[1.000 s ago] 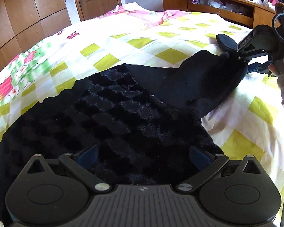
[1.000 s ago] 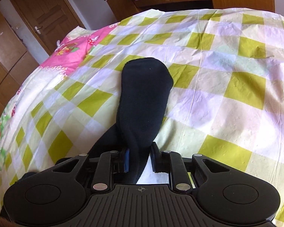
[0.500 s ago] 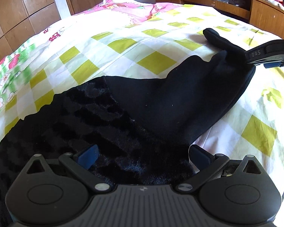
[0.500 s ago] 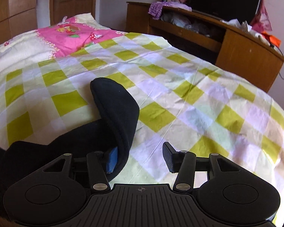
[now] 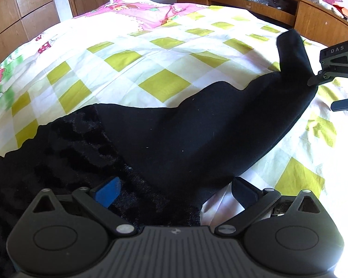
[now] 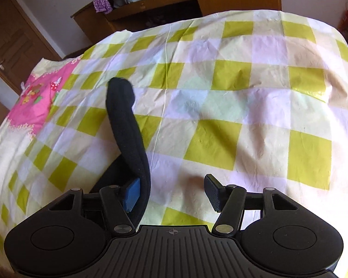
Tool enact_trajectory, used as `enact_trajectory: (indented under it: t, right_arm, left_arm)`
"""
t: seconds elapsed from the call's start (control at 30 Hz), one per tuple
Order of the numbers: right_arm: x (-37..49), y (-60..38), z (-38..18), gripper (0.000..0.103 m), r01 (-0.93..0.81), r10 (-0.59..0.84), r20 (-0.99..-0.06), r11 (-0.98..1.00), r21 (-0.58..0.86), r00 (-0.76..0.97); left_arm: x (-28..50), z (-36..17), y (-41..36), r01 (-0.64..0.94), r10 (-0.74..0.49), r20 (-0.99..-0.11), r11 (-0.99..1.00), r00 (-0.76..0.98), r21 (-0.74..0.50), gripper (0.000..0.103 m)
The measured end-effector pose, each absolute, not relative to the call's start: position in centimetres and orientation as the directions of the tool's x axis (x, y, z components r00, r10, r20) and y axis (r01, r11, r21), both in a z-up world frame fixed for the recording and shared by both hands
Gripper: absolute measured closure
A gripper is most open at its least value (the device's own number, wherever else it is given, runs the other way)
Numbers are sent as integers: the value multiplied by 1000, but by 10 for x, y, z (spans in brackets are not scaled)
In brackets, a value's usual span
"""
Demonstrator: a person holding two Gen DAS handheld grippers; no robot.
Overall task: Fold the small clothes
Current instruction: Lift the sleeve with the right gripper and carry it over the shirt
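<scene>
Soft cloth, matt plastic, glossy wood

We see a black garment (image 5: 197, 134), smooth matt knit at 3 o'clock and rough fleecy pile at 8 o'clock, on a slightly creased cotton-like bedsheet (image 6: 243, 106); the left gripper (image 5: 174, 191) is matt ribbed plastic, the cabinet (image 5: 313, 20) glossy wood.

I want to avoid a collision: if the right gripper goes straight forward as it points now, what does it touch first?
Probably the bedsheet. The open right gripper looks down onto bare sheet; the sock stays at its left finger, beside that line. Depth is unclear.
</scene>
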State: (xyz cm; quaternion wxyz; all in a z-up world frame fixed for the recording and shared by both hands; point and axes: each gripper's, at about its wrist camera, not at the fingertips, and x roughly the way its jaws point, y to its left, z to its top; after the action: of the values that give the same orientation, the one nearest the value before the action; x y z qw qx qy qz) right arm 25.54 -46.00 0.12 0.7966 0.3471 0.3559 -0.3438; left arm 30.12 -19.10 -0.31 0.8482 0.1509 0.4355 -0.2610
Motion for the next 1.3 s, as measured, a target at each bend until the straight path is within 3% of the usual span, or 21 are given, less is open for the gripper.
enact_trajectory:
  t: [0.13,0.23,0.57,0.63,0.73,0.8,0.87,1.07,1.3]
  right_arm:
    - [263,-462,8,44,752,-340,-754,590,294,562]
    - [272,-484,0,43,776,-314,-784,550,310,535]
    - [243,-524,-25,39,729,-195,-751,481,487,631]
    - [246,-527,-25,43,691,-157,-734,508,513,661]
    - [251,-537,-27,62,652,-117,-701,498,572,704]
    - [253,-542,-33,84,656,-110,-692,454,604,713]
    - [251,-541,-38,92,653,-81,-682,391,649,727]
    - [258,-550,-20,96,613,-73,-623,297,732,779]
    - [291,-583,4,96,620,-121,-626,371,692,770]
  left_arm:
    - [303,1,-191,588,-311,-810,807,497,52,0]
    - [309,-1,-193,571,-298,-818,819,492,45,0]
    - [307,2,-219,566,-234,-806,812,543,146,0]
    - [306,1,-225,556,-214,-811,816,545,158,0]
    - [305,3,-231,538,-207,-808,828,551,156,0]
    - [304,4,-233,534,-220,-798,833,561,147,0]
    - [304,5,-233,538,-228,-792,830,566,146,0]
    - [304,7,-223,538,-210,-781,823,587,183,0]
    - [316,-1,-267,544,-304,-766,836,566,70,0]
